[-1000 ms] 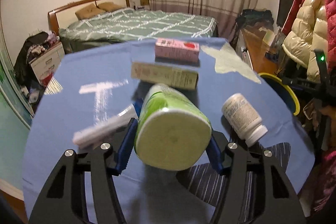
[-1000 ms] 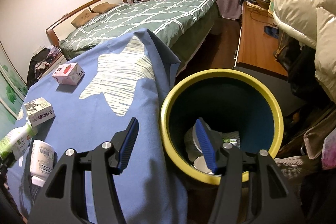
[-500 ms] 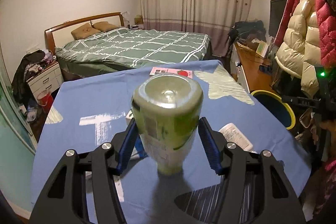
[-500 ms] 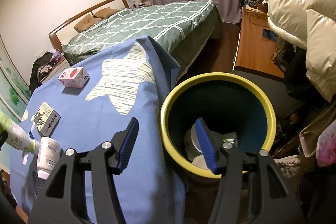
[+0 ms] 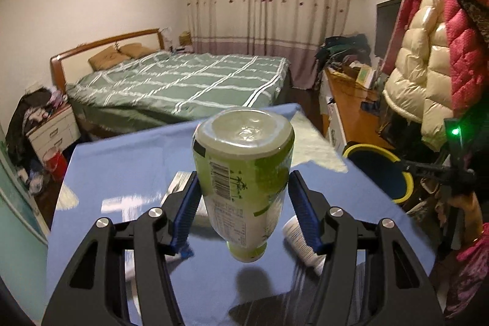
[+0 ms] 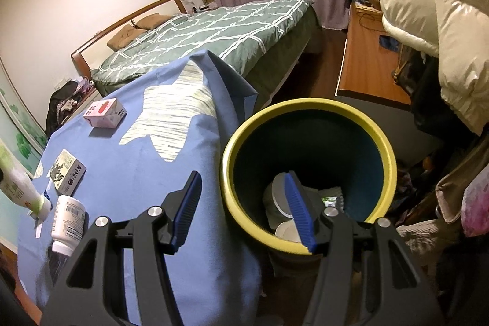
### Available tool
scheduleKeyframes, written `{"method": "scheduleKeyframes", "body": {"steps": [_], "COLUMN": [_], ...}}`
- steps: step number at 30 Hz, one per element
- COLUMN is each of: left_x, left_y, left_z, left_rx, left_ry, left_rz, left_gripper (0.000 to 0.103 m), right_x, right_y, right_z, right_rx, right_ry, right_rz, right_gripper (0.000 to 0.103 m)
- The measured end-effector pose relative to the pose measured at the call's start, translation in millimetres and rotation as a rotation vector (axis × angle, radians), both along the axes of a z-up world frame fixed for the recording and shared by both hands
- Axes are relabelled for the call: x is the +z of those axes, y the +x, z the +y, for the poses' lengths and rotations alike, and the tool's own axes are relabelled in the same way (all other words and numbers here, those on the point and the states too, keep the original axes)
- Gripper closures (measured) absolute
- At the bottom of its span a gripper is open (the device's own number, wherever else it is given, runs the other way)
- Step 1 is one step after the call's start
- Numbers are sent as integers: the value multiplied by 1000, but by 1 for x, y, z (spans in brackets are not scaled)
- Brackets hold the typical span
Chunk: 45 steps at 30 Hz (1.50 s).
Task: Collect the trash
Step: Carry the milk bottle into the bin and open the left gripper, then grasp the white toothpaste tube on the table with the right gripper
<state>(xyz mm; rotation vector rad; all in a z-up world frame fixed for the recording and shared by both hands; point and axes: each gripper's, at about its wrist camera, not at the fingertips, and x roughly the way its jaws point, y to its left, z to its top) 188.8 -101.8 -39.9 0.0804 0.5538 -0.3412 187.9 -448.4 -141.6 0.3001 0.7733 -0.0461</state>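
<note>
Beside blue table (image 6: 137, 161), yellow-rimmed bin (image 6: 308, 109) (discarded containers inside), left claw (image 5: 243, 213) gripping green bottle (image 5: 244, 170), right claw (image 6: 244, 213) parted, empty

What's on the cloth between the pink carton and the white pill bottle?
One small printed box, flat on the blue cloth between pink carton and pill bottle; right wrist view.

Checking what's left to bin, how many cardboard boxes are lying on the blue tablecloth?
2: a pink box near the far end and a green-printed box closer in, beside the white pill bottle. Others may be hidden.
</note>
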Motion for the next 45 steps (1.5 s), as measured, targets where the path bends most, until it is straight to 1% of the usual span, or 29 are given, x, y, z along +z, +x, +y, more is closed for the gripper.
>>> {"method": "scheduleKeyframes", "body": {"steps": [3, 6, 9, 13, 16, 20, 23, 25, 26, 27, 28, 29, 31, 34, 36, 39, 40, 43, 45], "left_x": [16, 28, 34, 31, 21, -4, -28, -43, -49, -54, -55, -53, -46, -22, -7, 12, 19, 27, 29], "left_y": [7, 18, 30, 46, 61, 82, 97, 104, 107, 109, 109, 107, 100, 84, 73, 54, 47, 29, 17], "left_z": [-17, -43, -80, -138, -186, -248, -288, -309, -317, -321, -322, -318, -303, -270, -241, -193, -174, -119, -77], "left_rx": [-56, -130, -220, -325, -392, -451, -462, -450, -443, -434, -408, -393, -395, -374, -355, -304, -274, -181, -91], "left_ry": [-11, -29, -55, -88, -101, -90, -63, -26, -8, 0, 0, -12, -36, -62, -75, -72, -71, -77, -76], "left_rz": [-8, -13, -10, 18, 58, 128, 190, 220, 234, 241, 240, 233, 212, 153, 116, 71, 57, 37, 27], "left_gripper": [45, 45, 45, 45, 45, 45, 45, 45, 41, 24, 16, 12, 12, 11, 9, 6, 6, 5, 5], "right_x": [1, 3, 5, 8, 9, 8, 5, 3, 2, 2, 2, 2, 2, 2, 1, 1, 1, 3, 4], "right_y": [-3, -8, -16, -30, -41, -51, -56, -58, -59, -61, -61, -62, -63, -62, -57, -51, -49, -39, -31], "right_z": [-5, -11, -22, -39, -50, -64, -72, -76, -77, -79, -79, -78, -76, -72, -68, -54, -49, -24, -3], "right_rx": [-5, -15, -39, -77, -112, -144, -159, -167, -170, -172, -173, -173, -168, -154, -134, -92, -73, -6, 48], "right_ry": [1, -7, -14, -24, -40, -41, -39, -38, -37, -36, -36, -36, -38, -39, -35, -35, -37, -44, -52], "right_rz": [-8, -12, -16, -20, -22, -13, 0, 9, 12, 14, 15, 15, 14, 14, 12, 10, 10, 13, 17], "right_gripper": [49, 49, 49, 49, 49, 49, 49, 49, 49, 49, 49, 49, 49, 49, 49, 49, 49, 49, 49]}}
